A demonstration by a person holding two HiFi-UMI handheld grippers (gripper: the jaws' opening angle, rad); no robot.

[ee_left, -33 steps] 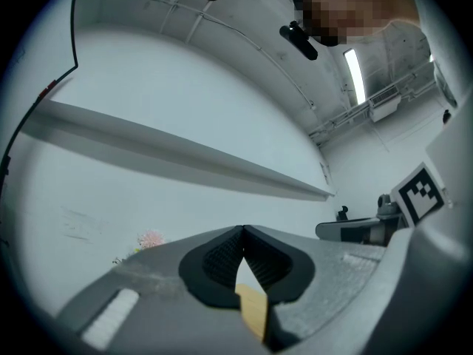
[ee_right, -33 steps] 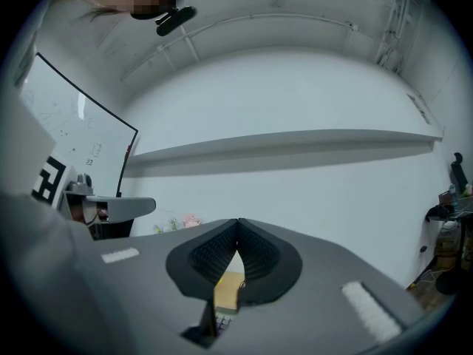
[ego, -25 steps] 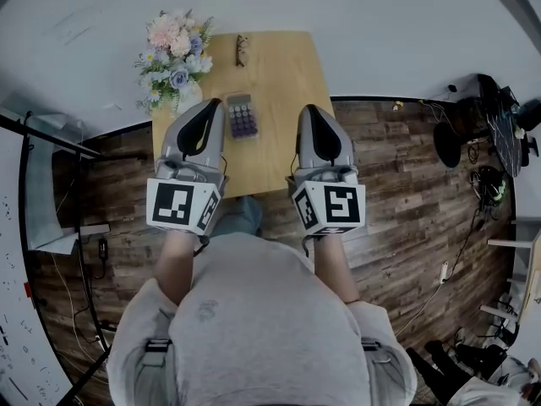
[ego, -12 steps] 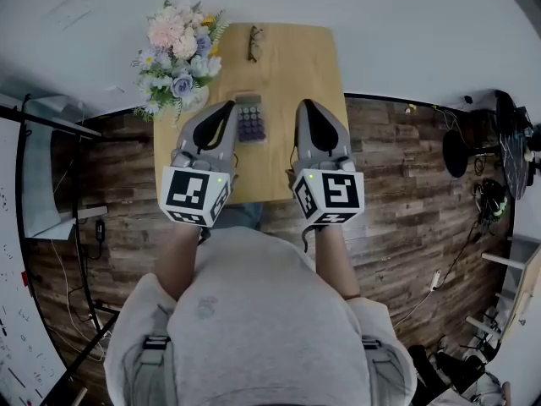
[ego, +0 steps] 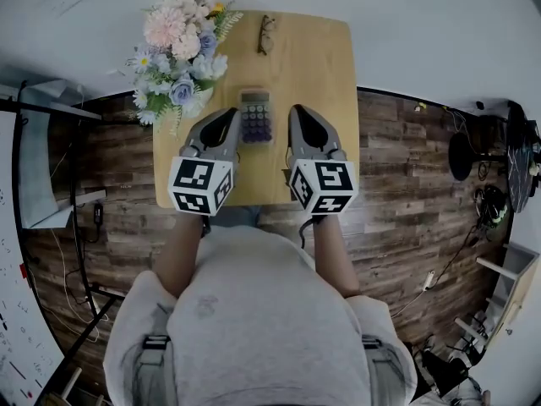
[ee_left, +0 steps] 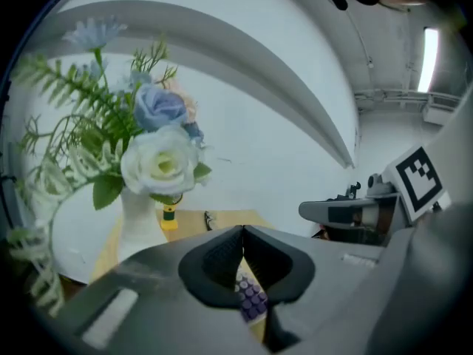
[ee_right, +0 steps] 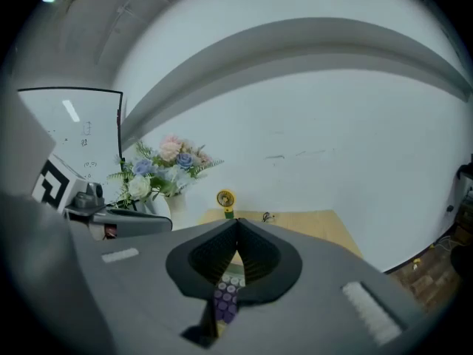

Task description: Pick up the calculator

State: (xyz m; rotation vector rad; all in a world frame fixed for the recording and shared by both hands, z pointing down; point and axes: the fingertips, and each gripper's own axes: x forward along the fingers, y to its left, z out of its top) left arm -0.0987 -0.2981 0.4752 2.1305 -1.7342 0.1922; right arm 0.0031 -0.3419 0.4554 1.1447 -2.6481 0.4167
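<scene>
The calculator (ego: 255, 117), grey with purple keys, lies flat in the middle of the wooden table (ego: 334, 74). My left gripper (ego: 229, 113) hovers just left of it, my right gripper (ego: 295, 111) just right of it. Both are shut with nothing held. In the left gripper view the purple keys of the calculator (ee_left: 251, 299) show behind the closed left gripper (ee_left: 242, 230). The right gripper view shows the calculator (ee_right: 226, 297) through the gap under the shut right gripper (ee_right: 237, 222).
A white vase of pastel flowers (ego: 176, 45) stands at the table's left side, close to my left gripper. A pair of glasses (ego: 265, 34) lies at the far end. A small yellow fan (ee_right: 225, 200) stands near the wall. Wood floor surrounds the table.
Both grippers have come down and forward over the table, and now flank the calculator. Their jaws stayed shut.
</scene>
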